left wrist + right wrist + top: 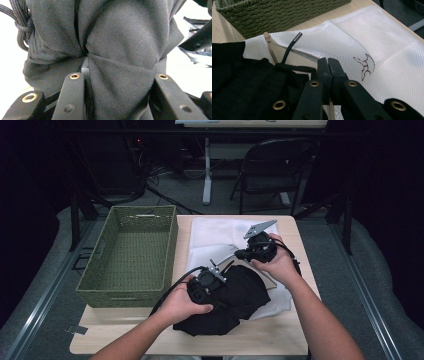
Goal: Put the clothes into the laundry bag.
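- The high view is dim at its edges: the room behind and at both sides falls to near black, while the tabletop (pixel 280 340) sits in a pool of light from above.
- The white mesh bag (pixel 215 237) is the brightest patch there, close to washed out.
- The black garment (pixel 235 302) reads as a flat dark mass with little fold detail.
- The high view is soft and grainy throughout.
- In the left gripper view the background blows out to pure white, and the near dark cloth (pixel 120 40) is slightly soft.
- The right gripper view is evenly lit; the basket (pixel 274 12) at the top is blurred.
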Available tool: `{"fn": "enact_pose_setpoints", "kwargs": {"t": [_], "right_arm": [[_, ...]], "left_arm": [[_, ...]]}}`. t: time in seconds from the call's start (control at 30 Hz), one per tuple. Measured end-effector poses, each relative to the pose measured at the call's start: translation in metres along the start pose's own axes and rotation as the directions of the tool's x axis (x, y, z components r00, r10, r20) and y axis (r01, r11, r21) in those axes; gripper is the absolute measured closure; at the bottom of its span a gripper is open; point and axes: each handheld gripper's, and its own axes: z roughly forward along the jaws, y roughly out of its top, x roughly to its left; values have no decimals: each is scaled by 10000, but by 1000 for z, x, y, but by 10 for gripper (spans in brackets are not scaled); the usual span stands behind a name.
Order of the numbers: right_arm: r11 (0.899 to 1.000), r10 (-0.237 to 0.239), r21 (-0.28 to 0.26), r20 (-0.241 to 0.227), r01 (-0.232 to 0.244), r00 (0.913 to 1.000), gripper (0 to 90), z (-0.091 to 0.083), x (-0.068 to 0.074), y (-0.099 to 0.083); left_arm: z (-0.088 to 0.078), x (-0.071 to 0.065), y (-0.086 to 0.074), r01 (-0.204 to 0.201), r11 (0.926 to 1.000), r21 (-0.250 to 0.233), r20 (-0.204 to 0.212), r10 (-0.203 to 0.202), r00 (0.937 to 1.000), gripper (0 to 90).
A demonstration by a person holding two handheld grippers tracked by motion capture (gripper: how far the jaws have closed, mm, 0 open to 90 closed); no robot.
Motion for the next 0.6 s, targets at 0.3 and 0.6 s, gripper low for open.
{"fn": "enact_pose_setpoints", "kwargs": {"t": [0.3,0.6], "right_arm": [[10000,-48,11,-70,48,10000,893,0,3,1],[9998,-202,-29,-69,202,9998,892,-1,6,1]], "left_arm": [[9,13,2,415,9991,-22,-39,-415,9991,618],[16,27,3,802,9967,-122,-134,-804,9967,618]]}}
